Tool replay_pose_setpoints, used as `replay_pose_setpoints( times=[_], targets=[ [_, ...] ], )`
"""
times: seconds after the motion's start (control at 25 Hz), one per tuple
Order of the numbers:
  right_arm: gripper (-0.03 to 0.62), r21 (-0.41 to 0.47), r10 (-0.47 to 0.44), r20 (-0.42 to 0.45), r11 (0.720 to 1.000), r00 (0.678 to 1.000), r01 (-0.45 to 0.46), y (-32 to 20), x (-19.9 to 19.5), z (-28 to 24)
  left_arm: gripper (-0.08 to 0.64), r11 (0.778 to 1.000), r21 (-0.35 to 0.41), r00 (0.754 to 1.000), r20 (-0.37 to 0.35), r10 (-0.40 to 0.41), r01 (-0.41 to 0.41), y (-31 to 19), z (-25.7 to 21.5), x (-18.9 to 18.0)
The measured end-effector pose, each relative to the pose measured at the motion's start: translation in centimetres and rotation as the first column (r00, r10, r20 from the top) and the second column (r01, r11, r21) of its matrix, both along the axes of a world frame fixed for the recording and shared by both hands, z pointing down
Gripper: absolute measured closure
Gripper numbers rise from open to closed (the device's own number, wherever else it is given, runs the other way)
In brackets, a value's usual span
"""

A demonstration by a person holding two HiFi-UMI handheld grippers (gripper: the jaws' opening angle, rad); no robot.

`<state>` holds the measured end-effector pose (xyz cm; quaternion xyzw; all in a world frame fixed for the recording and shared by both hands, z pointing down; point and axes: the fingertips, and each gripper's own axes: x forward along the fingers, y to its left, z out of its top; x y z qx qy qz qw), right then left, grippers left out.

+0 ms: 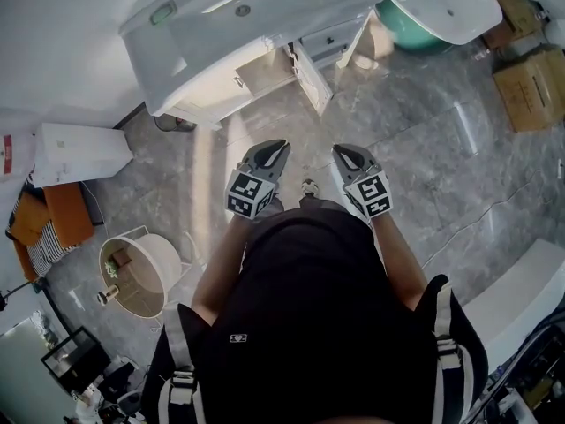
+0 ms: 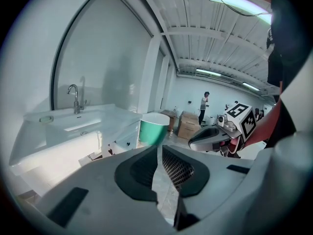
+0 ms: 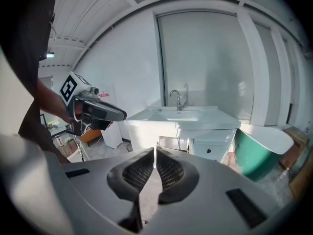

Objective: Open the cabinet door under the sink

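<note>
The white sink vanity (image 1: 221,34) stands at the top of the head view, a tap on its basin. Under it one cabinet door (image 1: 311,78) is swung out, and the pale inside (image 1: 265,71) shows. My left gripper (image 1: 269,155) and right gripper (image 1: 351,157) hover side by side in front of my torso, over the grey floor and well short of the vanity. Both are shut with nothing between the jaws. The left gripper view shows its jaws (image 2: 159,150) pointing past the vanity (image 2: 73,124). The right gripper (image 3: 154,153) faces the vanity (image 3: 183,116) and its open compartment (image 3: 168,142).
A green-and-white bathtub (image 1: 433,11) stands right of the vanity, with cardboard boxes (image 1: 530,87) beyond it. A white box (image 1: 79,153) and a round basin (image 1: 137,272) sit on the floor at the left. A person (image 2: 203,106) stands far off.
</note>
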<state>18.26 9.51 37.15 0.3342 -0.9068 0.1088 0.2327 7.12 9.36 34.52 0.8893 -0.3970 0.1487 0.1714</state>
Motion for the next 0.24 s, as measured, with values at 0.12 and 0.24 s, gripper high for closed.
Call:
replay_pose_setpoints(
  times=[0.12,0.24],
  targets=[
    [0.523,-0.004,-0.003,0.000,1.000,1.000,0.003,0.21,0.25,0.05,0.522,1.000,-0.008,1.000,0.001,-0.009,0.009,0.17,0.07,-0.03],
    [0.523,-0.006,-0.006,0.001,1.000,1.000,0.006,0.43,0.52,0.13,0.522,1.000,-0.021,1.000,0.006,-0.022,0.022,0.49,0.27,-0.06]
  ],
)
